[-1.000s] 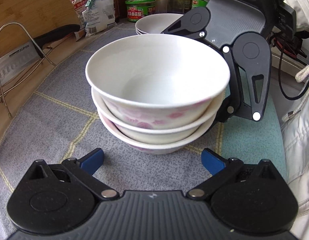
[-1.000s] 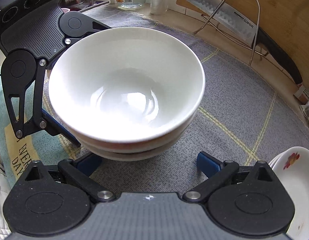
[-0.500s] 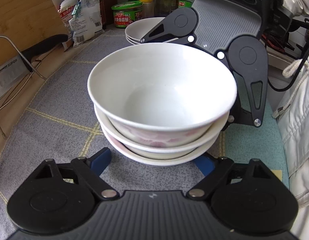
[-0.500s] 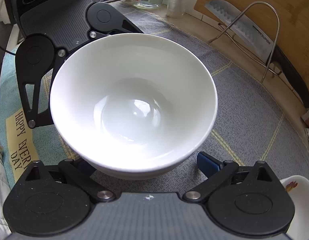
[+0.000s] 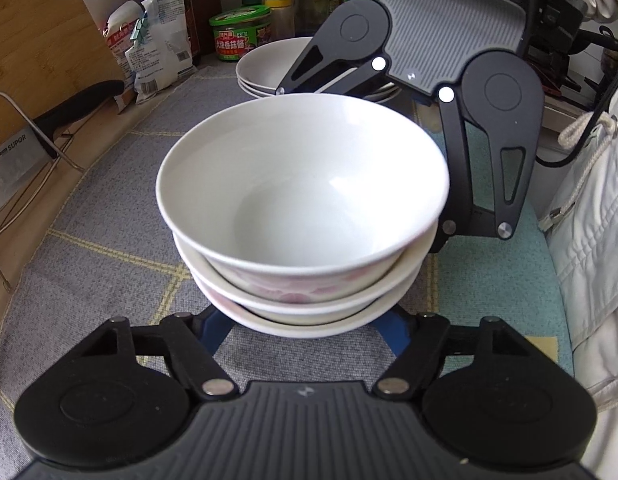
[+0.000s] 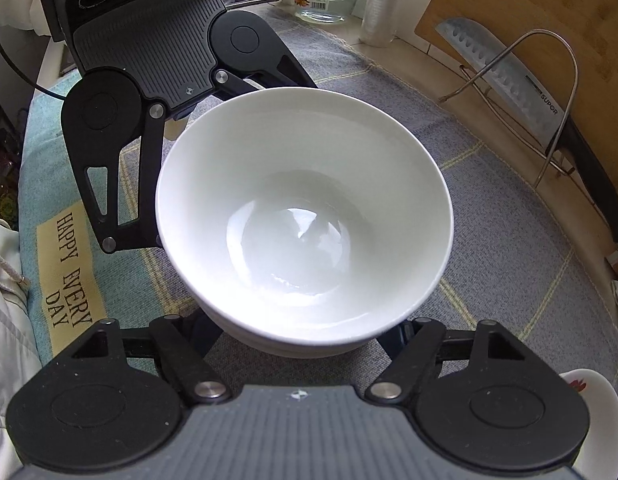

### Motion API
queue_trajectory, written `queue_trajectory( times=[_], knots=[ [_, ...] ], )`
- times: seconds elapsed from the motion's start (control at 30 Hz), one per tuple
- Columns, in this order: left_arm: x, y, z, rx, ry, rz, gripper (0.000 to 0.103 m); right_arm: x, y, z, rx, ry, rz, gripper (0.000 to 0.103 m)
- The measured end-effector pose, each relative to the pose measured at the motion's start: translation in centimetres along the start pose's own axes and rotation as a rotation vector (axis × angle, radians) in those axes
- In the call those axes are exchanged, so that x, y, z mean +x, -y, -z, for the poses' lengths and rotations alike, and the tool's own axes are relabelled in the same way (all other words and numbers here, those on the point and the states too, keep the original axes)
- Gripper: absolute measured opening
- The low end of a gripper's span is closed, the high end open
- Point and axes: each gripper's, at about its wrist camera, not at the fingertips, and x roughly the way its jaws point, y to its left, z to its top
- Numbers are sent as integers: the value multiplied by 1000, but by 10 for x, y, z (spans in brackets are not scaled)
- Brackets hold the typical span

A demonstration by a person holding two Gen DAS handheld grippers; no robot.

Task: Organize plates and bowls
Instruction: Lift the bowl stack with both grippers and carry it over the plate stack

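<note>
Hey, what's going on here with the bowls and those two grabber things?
A person is tidying dishes with a handheld gripper in each hand. Both have come in from opposite sides around the base of a stack of three bowls on the grey mat. The left gripper has its jaws closed on the bottom bowl; the right gripper is closing its jaws there too. A second pile of shallow dishes waits behind, near the jars.
</note>
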Motion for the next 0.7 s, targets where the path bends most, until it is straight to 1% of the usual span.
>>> queue_trajectory(
  times=[0.27,0.7],
  knots=[
    [2,-1,0,18,0,1,79,-5,-3,1,-2,-5,12,82],
    [7,-3,-5,32,-14,10,80,-6,-3,-1,-1,-12,7,82]
  ],
)
